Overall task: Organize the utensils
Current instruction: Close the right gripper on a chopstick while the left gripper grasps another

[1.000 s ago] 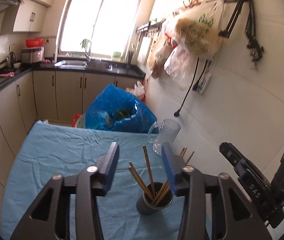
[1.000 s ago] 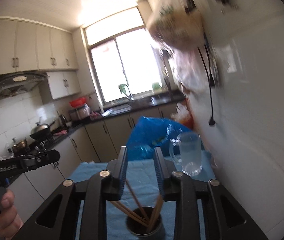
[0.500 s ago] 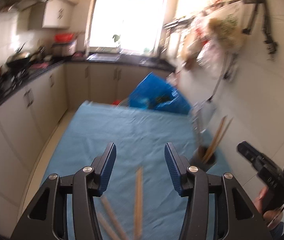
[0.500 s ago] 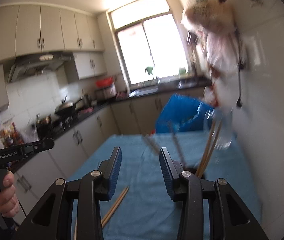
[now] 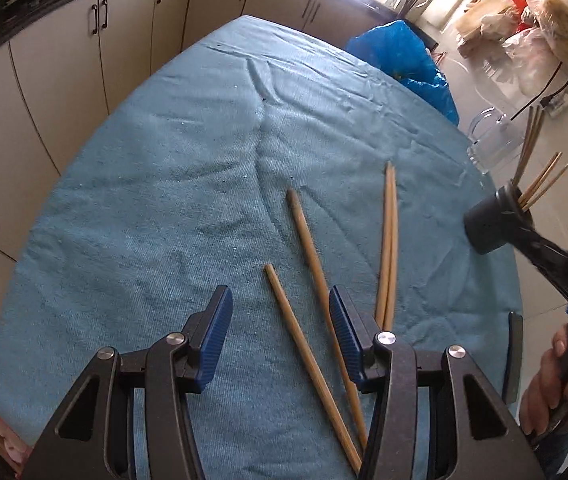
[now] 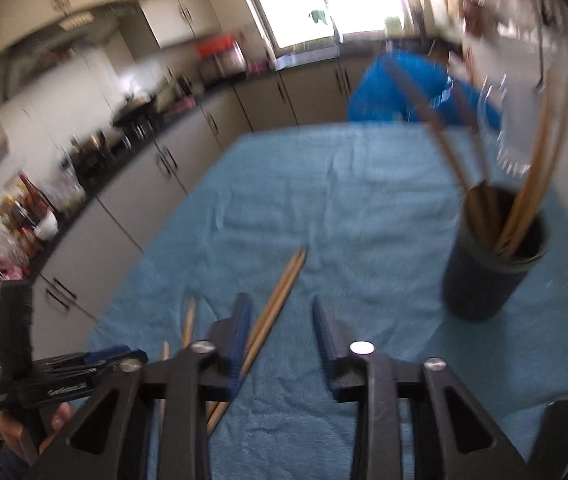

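Note:
Several wooden chopsticks lie loose on the blue cloth (image 5: 164, 184): a single one (image 5: 303, 348), a longer one (image 5: 311, 256) and a pair side by side (image 5: 388, 240). My left gripper (image 5: 280, 322) hovers open over them, and the single chopstick runs under the gap between its jaws, untouched. My right gripper (image 6: 280, 328) is closing with nothing pressed between its pads; the pair of chopsticks (image 6: 280, 292) lies on the cloth below, by its left finger. A dark cup (image 6: 491, 272) holding several chopsticks stands at the right and also shows as the dark cup (image 5: 491, 224) in the left wrist view.
A clear glass mug (image 5: 491, 144) stands beyond the cup near the tiled wall. A blue plastic bag (image 5: 399, 56) sits at the table's far end. Kitchen cabinets (image 5: 64, 60) run along the left. A hand (image 5: 551, 380) holds the right gripper's handle at the right edge.
Both grippers have dropped and tilted down from above the cup toward the cloth. The loose chopsticks have come into view, the cup now sits off to the right, and the right jaws are narrower.

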`<move>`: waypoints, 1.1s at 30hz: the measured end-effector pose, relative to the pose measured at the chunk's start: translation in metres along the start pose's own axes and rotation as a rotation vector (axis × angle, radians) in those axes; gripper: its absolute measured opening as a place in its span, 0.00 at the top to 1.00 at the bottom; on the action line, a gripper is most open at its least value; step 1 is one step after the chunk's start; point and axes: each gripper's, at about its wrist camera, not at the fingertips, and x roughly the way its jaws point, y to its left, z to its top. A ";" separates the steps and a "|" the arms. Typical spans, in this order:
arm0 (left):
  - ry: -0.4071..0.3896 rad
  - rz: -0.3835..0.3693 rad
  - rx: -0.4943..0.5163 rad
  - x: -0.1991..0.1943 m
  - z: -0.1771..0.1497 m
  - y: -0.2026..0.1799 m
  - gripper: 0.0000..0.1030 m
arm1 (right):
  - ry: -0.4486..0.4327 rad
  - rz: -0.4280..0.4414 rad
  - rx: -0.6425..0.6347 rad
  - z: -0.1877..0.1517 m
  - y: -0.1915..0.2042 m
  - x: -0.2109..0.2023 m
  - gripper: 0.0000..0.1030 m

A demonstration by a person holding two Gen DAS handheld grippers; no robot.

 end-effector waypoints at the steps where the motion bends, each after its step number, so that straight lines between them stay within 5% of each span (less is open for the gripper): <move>1: -0.001 -0.003 0.002 0.000 -0.001 0.000 0.52 | 0.033 0.003 0.017 0.002 -0.002 0.014 0.77; 7: -0.004 -0.017 -0.008 0.001 0.002 0.008 0.52 | 0.201 -0.004 0.132 0.013 -0.018 0.086 0.81; 13: 0.007 0.007 -0.011 0.004 0.009 0.018 0.52 | 0.256 -0.062 0.147 0.017 -0.013 0.125 0.84; 19: 0.009 -0.003 -0.015 0.006 0.015 0.022 0.52 | 0.269 -0.163 0.082 0.032 0.006 0.136 0.84; 27: -0.002 0.001 -0.021 0.004 0.020 0.022 0.52 | 0.297 -0.185 0.050 0.042 0.018 0.153 0.83; 33: 0.013 0.011 -0.004 0.004 0.028 0.017 0.52 | 0.312 -0.224 -0.009 0.041 0.012 0.151 0.94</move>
